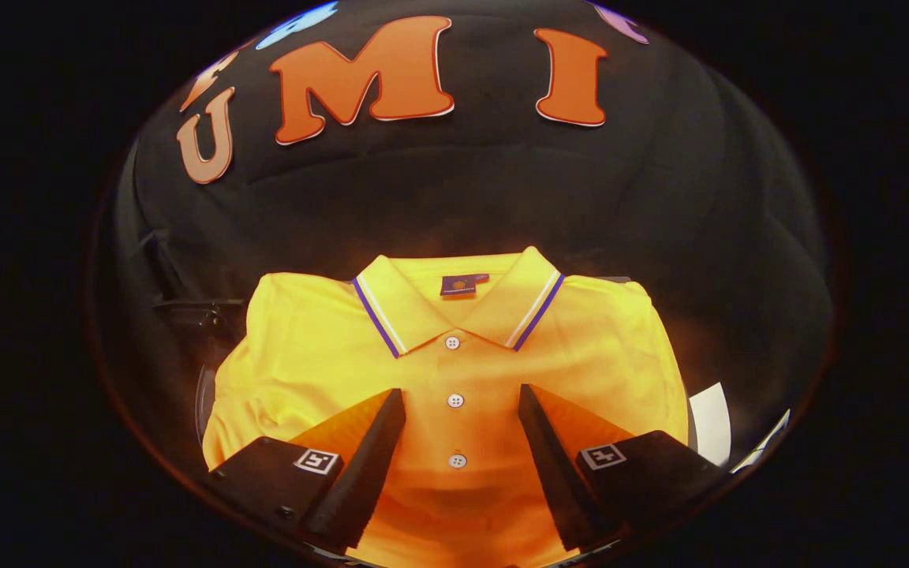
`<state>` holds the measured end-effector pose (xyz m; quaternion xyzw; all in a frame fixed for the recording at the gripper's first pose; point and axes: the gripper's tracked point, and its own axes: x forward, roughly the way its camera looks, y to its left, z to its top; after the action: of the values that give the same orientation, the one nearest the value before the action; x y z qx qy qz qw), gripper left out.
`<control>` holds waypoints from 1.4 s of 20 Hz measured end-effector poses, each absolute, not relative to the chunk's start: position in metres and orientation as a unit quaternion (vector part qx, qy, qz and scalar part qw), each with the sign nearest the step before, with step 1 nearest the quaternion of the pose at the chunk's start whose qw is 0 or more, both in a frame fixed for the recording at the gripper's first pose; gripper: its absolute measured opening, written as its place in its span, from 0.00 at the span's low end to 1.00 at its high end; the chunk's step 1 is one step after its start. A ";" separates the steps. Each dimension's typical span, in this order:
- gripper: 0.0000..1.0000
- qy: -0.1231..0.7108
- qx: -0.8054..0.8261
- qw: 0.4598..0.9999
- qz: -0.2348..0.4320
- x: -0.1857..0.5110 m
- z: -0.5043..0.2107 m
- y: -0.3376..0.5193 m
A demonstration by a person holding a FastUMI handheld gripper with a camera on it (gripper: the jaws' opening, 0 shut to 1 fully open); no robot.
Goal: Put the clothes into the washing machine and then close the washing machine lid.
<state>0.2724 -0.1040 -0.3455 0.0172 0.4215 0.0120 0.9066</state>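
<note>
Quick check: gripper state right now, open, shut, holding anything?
Gripper: open, holding nothing; fingers spread over the folded yellow shirt, straddling its button placket.

Not much to read here. The yellow polo shirt (454,371) carries a small dark label (458,285) inside its collar, with a tiny mark on it far too small to make out. On the tongs (461,410), spread wide above the shirt's button placket, sit two square black-and-white coded tags (318,461), patterns rather than letters. No numbers or brand names can be read anywhere.
</note>
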 end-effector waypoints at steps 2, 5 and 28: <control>0.82 0.427 0.014 0.904 0.027 0.273 -0.346 -0.098; 0.53 0.424 0.011 0.904 0.042 0.270 -0.343 -0.098; 0.11 0.360 0.158 0.918 0.050 0.269 -0.321 -0.084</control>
<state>0.2690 -0.0839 -0.3206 0.1578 0.3603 0.0498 0.9180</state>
